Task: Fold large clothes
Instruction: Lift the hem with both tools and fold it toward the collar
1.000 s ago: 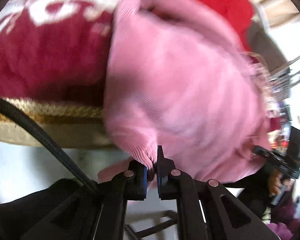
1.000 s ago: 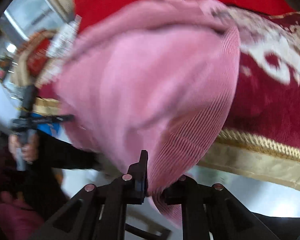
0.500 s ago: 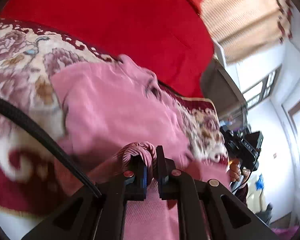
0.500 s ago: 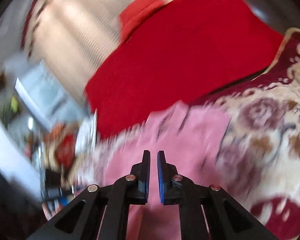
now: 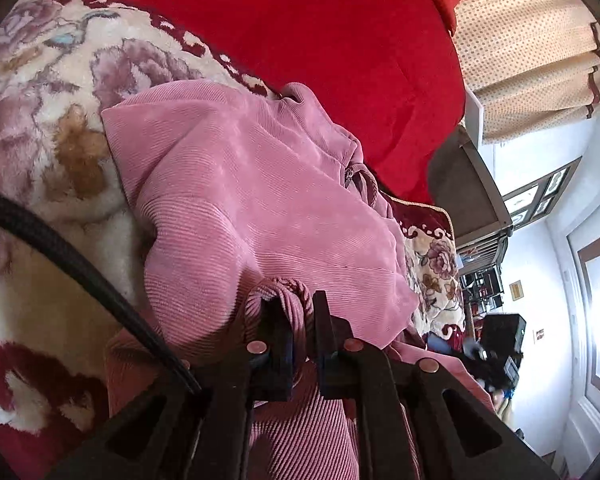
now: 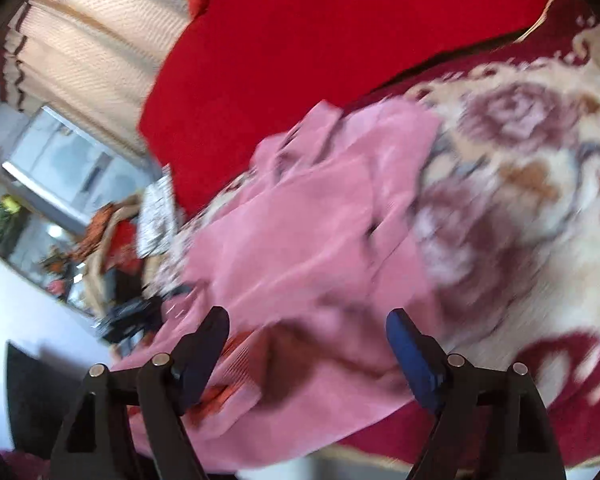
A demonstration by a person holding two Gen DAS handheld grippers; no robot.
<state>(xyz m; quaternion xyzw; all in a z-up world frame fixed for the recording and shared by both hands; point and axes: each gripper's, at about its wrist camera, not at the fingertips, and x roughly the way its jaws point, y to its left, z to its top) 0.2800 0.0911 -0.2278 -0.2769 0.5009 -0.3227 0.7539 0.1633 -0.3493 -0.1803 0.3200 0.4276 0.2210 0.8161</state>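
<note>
A pink ribbed garment (image 5: 244,200) lies folded over itself on a floral blanket (image 5: 40,128). My left gripper (image 5: 302,320) is shut on a bunched ribbed edge of the pink garment, low in the left wrist view. In the blurred right wrist view the same pink garment (image 6: 312,240) spreads below my right gripper (image 6: 308,320), whose jaws are opening. They stand wide apart, the pads pressing on nothing, with cloth lying beneath the gap.
A red cushion or backrest (image 5: 320,40) rises behind the blanket. Dotted beige curtains (image 5: 532,32) hang at the far side. A black cable (image 5: 68,264) crosses the left wrist view. The other gripper and a hand (image 5: 496,360) show at the right edge.
Both grippers swung up from the bed's edge and carried the pink garment over onto the blanket. The right gripper let go of the cloth and its jaws now stand wide.
</note>
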